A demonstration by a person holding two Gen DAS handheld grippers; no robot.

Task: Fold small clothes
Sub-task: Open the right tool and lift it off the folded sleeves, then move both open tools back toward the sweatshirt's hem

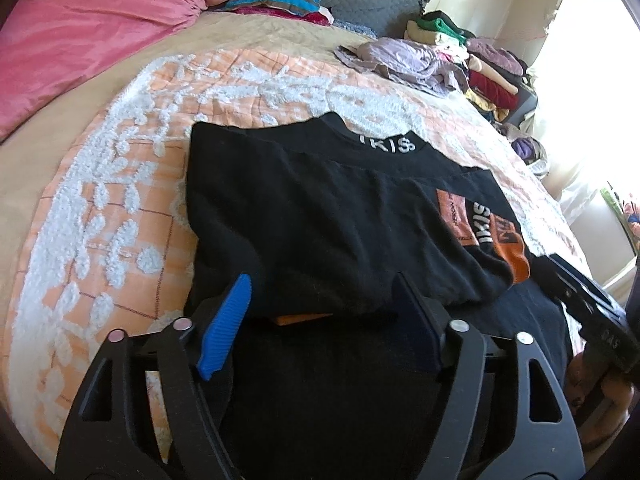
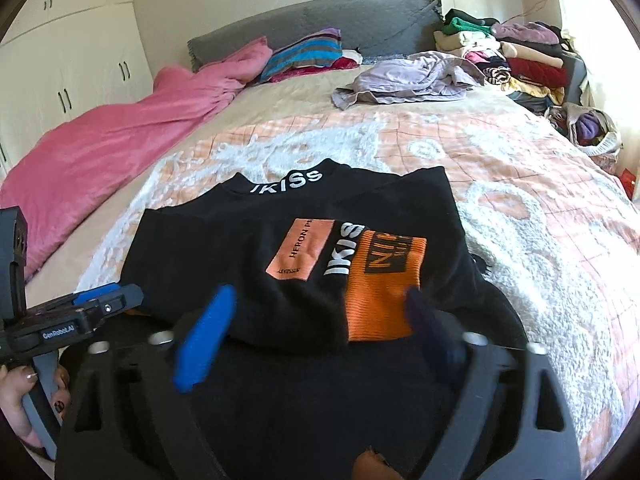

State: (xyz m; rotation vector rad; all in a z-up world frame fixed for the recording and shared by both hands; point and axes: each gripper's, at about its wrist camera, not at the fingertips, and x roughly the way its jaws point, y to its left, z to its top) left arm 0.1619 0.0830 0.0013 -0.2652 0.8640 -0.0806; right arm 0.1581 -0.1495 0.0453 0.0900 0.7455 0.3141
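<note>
Partly folded, the black knit top with orange patches [image 1: 320, 216] lies flat on the peach and white tufted bedspread [image 1: 120, 208], its lower edge doubled up over the body; the near part of the cloth disappears under both grippers, so the hem cannot be made out. The left gripper [image 1: 320, 312] stands with its jaws apart just above the fold, no cloth pinched between them. The right gripper [image 2: 320, 320] is spread wide too, its blue fingers [image 2: 204, 340] blurred and clear of the fabric.

Only the right wrist view shows the white wardrobe doors [image 2: 72, 72] and the whole grey quilted headboard [image 2: 320, 20]; it also catches the left gripper from the side, with "GenRobot.AI" on its body and a hand [image 2: 24, 400] around its handle. In the left wrist view the right gripper is cut off at the frame's edge.

White letters reading "IKISs" run along the collar, and "IKIS" shows again between the patches. The paler patch reads "HERON P…", the rest hidden by a crease. Print on the ribbed orange patch is illegible. Beyond lie a pink blanket [image 2: 120, 132] and a heap of mixed clothes [image 2: 512, 56].
</note>
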